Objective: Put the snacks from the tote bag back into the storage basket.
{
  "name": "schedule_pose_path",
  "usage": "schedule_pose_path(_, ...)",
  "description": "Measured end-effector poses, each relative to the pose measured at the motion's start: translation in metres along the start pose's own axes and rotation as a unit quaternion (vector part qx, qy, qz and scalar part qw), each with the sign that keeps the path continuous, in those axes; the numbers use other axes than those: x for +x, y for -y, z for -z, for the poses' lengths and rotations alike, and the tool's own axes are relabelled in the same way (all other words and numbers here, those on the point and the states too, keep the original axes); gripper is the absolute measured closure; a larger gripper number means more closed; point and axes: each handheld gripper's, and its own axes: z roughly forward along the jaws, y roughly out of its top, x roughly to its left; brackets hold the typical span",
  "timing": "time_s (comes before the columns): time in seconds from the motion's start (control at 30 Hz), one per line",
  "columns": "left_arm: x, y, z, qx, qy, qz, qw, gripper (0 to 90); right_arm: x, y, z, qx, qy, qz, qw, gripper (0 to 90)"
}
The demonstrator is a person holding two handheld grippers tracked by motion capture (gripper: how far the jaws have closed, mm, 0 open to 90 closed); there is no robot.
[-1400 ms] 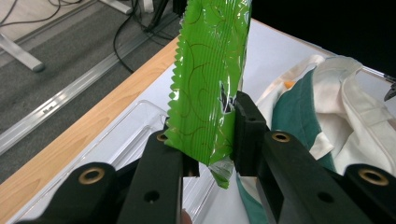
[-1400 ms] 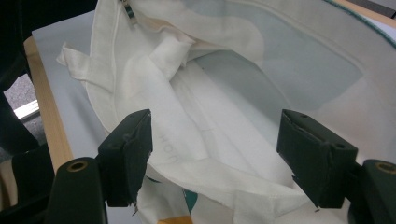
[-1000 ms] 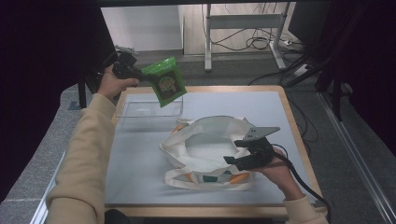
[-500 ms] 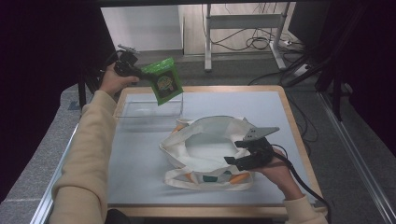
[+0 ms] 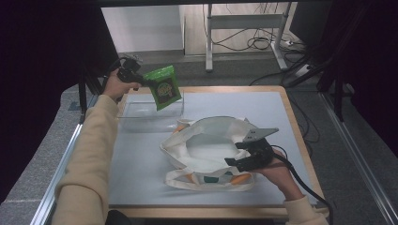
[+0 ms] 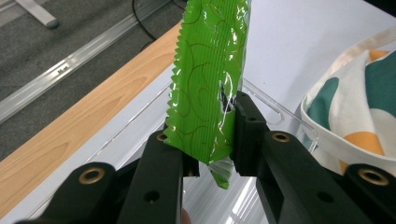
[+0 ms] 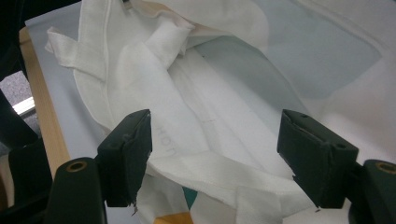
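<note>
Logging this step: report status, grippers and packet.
Left gripper shut on green packet, above clear tray. Right gripper open at tote bag rim. Bag mouth open, nothing blocking.

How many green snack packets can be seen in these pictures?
1. The packet is held up by the left hand-held gripper above the clear tray. More may be hidden inside the bag.

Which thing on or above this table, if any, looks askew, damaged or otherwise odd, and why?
Nothing is spilled or broken. The green snack packet hangs tilted in the left gripper above the clear tray, crumpled where the pads pinch it. The tote bag lies rumpled, mouth open, beside the open right gripper.
</note>
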Motion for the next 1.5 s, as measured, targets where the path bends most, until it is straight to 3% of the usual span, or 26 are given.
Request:
schedule_pose_path(0.23, 0.003, -0.001, -0.010, 0.008, -0.004, 0.004, 1.0000, 76.0, -0.001, 0.000, -0.001, -0.002, 0.005, 0.003, 1.0000, 26.7)
schedule_pose_path(0.43, 0.005, 0.000, -0.023, 0.031, -0.008, -0.002, 0.9995, 76.0, -0.001, 0.000, 0.000, -0.002, 0.004, 0.003, 1.0000, 26.7)
schedule_pose_path(0.77, 0.014, 0.008, -0.017, 0.028, -0.010, 0.005, 0.9996, 76.1, -0.003, 0.001, -0.002, 0.002, 0.004, 0.000, 1.0000, 26.7)
schedule_pose_path(1.03, 0.012, 0.006, -0.042, 0.051, -0.010, -0.005, 0.9986, 76.0, -0.002, 0.002, -0.006, 0.006, 0.002, -0.001, 1.0000, 26.7)
schedule_pose_path(1.3, 0.015, 0.003, -0.054, 0.035, -0.039, 0.006, 0.9986, 73.7, -0.004, 0.003, -0.008, 0.012, 0.001, -0.003, 0.9999, 26.7)
schedule_pose_path(1.43, 0.015, 0.003, -0.056, 0.023, -0.069, 0.001, 0.9973, 63.3, -0.004, 0.003, -0.009, 0.013, -0.001, -0.003, 0.9999, 26.7)
schedule_pose_path(1.47, 0.013, 0.002, -0.055, 0.004, -0.097, -0.001, 0.9953, 54.3, -0.003, 0.003, -0.009, 0.014, -0.001, -0.004, 0.9999, 26.7)
schedule_pose_path(1.5, 0.014, 0.001, -0.053, -0.007, -0.096, 0.007, 0.9953, 45.1, -0.003, 0.003, -0.009, 0.014, -0.001, -0.003, 0.9999, 26.7)
